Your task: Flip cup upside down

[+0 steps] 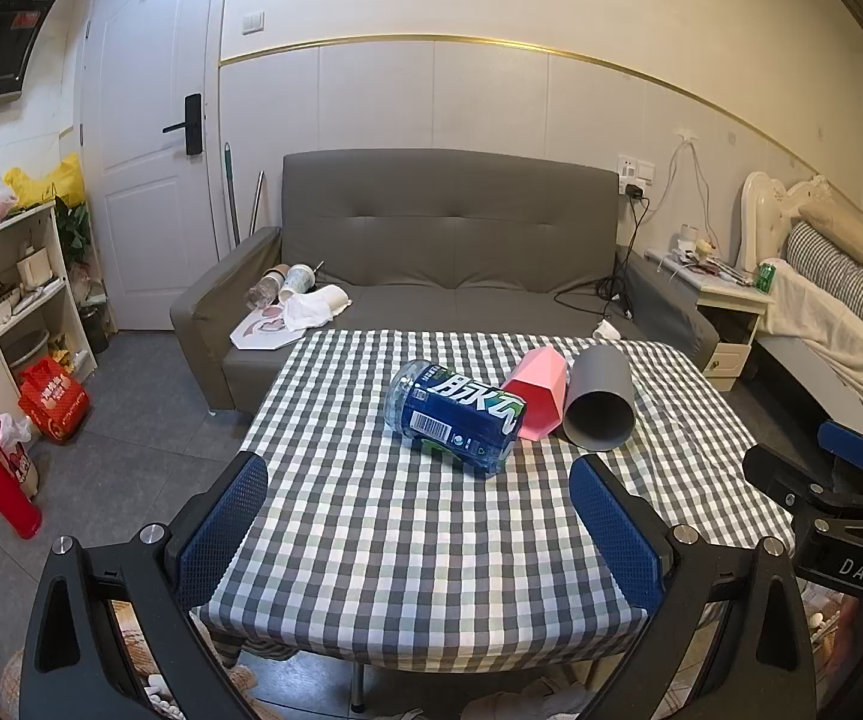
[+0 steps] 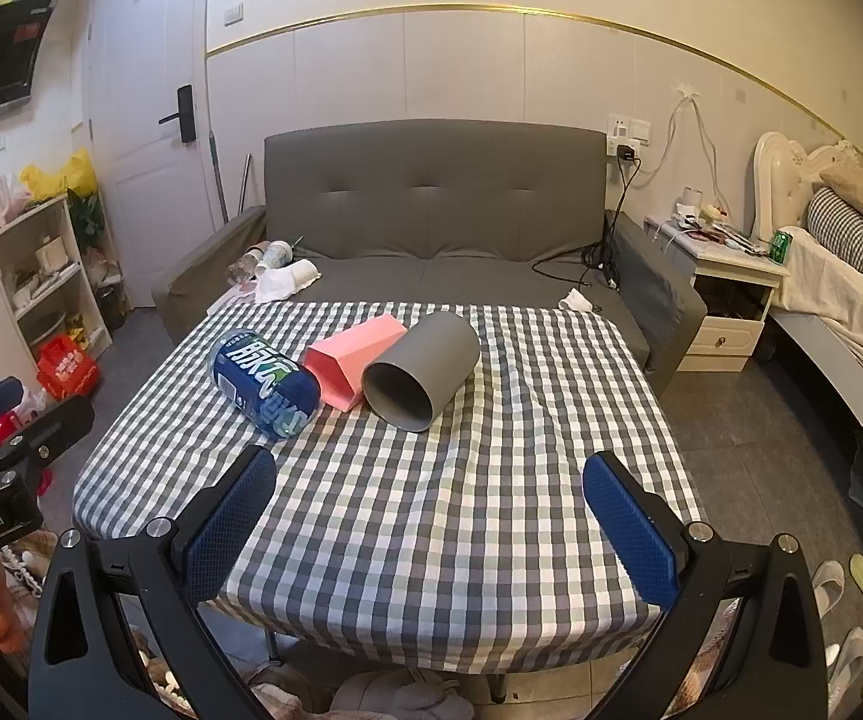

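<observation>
So nothing had actually been grabbed at this point. Both claws were hanging back at the near edge of the bench (image 1: 431,540), the one with the grey-and-white checked cloth over it. The left claw (image 1: 419,531) had its blue textured pads spread wide with nothing between them, and the right claw (image 2: 431,525) was the same, wide apart and empty.

Three things were lying on their sides in a little huddle toward the middle-back of the cloth. On the left was a clear plastic bottle with a dark blue label (image 2: 266,384), next to it a pink faceted plastic cup (image 2: 356,363), and on the right a plain grey cylindrical cup (image 2: 422,369), its open mouth turned toward the claws. From where I stood the pink one looked wedged between the other two, touching or very nearly touching both.

The task just said "cup", so I couldn't tell which of the two was meant. My read was that this was the very start, the approach step, with the flip itself not yet begun.

Whichever cup it was, the next move looked like reaching forward across the cloth, closing on the cup's side wall, then lifting and rotating it so the mouth ends up face down. The grey one seemed the easier pick for the right claw, since its right side was free. The pink one would need care not to shove the bottle, which would probably roll.
</observation>
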